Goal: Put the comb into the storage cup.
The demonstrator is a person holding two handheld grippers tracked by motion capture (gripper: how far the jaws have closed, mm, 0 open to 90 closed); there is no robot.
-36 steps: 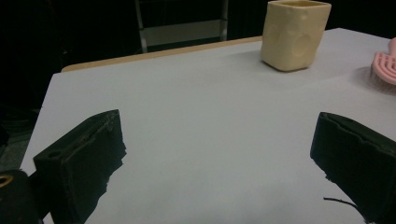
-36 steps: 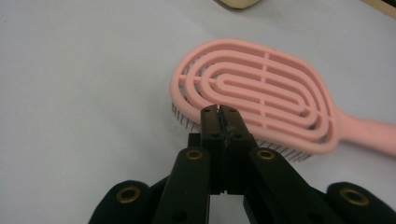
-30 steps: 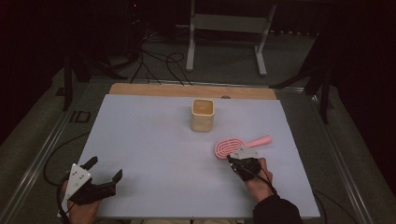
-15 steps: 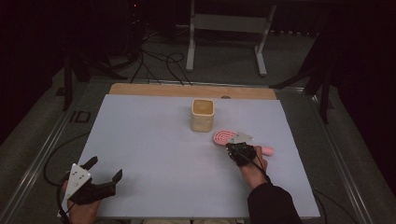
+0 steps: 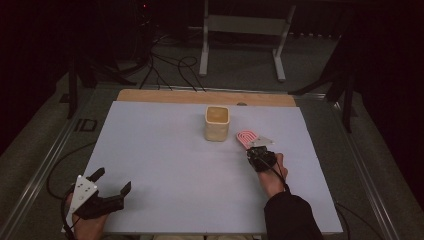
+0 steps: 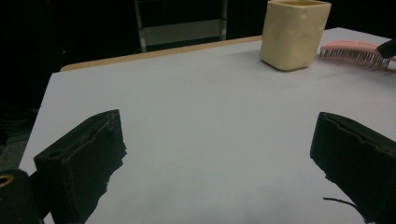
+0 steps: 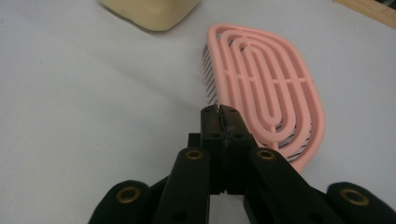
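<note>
A pink hairbrush lies bristles down on the white table sheet, just right of a cream square cup. My right gripper is shut, its tips at the near edge of the brush head. In the right gripper view the jaws are pressed together against the bristled left side of the brush, with nothing seen between them; the cup is beyond. My left gripper rests open at the near left corner. In its view the cup and brush sit far right.
A wooden strip runs along the table's far edge. Beyond it stand a metal frame and loose cables on the dark floor. A metal rail borders the table's left side.
My right gripper has moved away from me and left toward the cup. The brush has gone with it, turning so its head now lies close beside the cup. The left gripper stayed put.
</note>
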